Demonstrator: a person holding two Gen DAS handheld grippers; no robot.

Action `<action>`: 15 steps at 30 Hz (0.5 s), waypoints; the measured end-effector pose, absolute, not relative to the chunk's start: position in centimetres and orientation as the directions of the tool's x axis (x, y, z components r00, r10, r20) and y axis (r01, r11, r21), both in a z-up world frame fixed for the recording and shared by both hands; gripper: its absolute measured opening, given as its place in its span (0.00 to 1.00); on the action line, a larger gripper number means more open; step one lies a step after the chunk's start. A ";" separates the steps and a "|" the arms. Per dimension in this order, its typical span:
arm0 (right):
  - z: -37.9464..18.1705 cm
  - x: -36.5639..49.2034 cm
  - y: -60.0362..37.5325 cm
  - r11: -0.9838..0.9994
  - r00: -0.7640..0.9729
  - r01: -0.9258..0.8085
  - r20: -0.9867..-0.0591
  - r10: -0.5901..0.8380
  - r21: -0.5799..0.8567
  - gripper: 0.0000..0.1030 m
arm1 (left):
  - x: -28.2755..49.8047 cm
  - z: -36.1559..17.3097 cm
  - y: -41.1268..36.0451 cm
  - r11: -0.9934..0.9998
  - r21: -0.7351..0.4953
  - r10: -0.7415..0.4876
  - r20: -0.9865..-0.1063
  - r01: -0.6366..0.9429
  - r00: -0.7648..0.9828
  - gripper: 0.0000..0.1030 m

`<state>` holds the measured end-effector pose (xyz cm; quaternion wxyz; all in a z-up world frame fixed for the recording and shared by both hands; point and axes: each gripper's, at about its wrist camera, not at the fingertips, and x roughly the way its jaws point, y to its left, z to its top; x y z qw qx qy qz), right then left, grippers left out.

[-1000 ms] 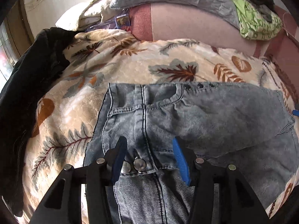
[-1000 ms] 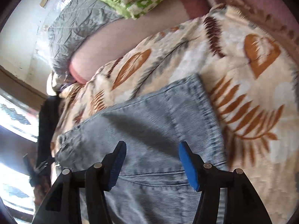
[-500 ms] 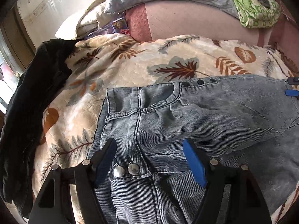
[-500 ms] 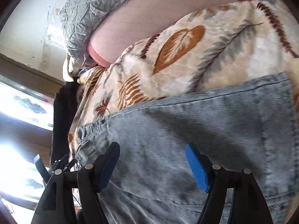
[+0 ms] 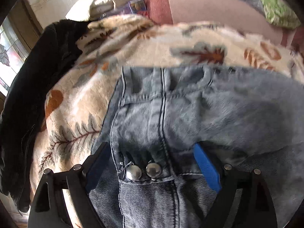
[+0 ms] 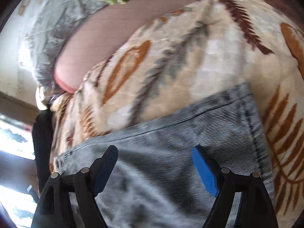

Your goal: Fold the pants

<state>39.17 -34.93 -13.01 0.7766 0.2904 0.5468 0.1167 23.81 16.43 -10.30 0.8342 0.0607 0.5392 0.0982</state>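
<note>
Both grippers hang over the jeans with their jaws spread wide, and both have just been opening. Under the left gripper (image 5: 152,152) sits the waistband end of the pants (image 5: 190,117); the denim lies below and between its blue pads (image 5: 206,169), but neither pad presses on it. Two metal snap buttons (image 5: 143,171) sit side by side just in front of that gripper, close to its left finger.

From the left wrist view the pants lie flat on the leaf-print blanket (image 5: 79,102), long axis running roughly left to right across the picture: the waist and fly are at the left, near the blanket's open stretch, and the legs run off toward the right edge. The fly seam runs away from the camera, crosswise to that axis. It looks as if one layer is laid over another, since a lower band of denim shows beneath the buttons, though the blur makes the layers hard to separate.

Over by the right gripper (image 6: 154,157) the cloth is plain ribbed denim (image 6: 171,142), again only lying under the parted pads. The hemmed end of the leg shows just beyond, toward the right of that view, resting on the blanket (image 6: 171,57).

A black jacket (image 5: 34,87) is heaped along the blanket's left side, well apart from the pants. Beyond it all runs a pink cushion (image 5: 209,5) with a green cloth (image 5: 275,5) and a grey quilt (image 6: 53,32) on top.
</note>
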 end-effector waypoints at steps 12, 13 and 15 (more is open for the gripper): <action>-7.3 36.9 -40.1 0.882 0.502 0.154 -0.804 0.318 0.445 0.81 | 24.8 -6.6 25.1 0.898 -0.226 0.012 -0.844 -0.377 0.536 0.89; -7.5 36.5 -40.4 0.870 0.493 0.153 -0.799 0.343 0.468 0.81 | 25.2 -6.4 25.6 0.891 -0.232 0.014 -0.846 -0.391 0.533 0.88; -7.7 35.8 -39.8 0.831 0.461 0.099 -0.765 0.449 0.548 0.81 | 26.0 -5.7 25.2 0.901 -0.237 0.002 -0.835 -0.363 0.550 0.88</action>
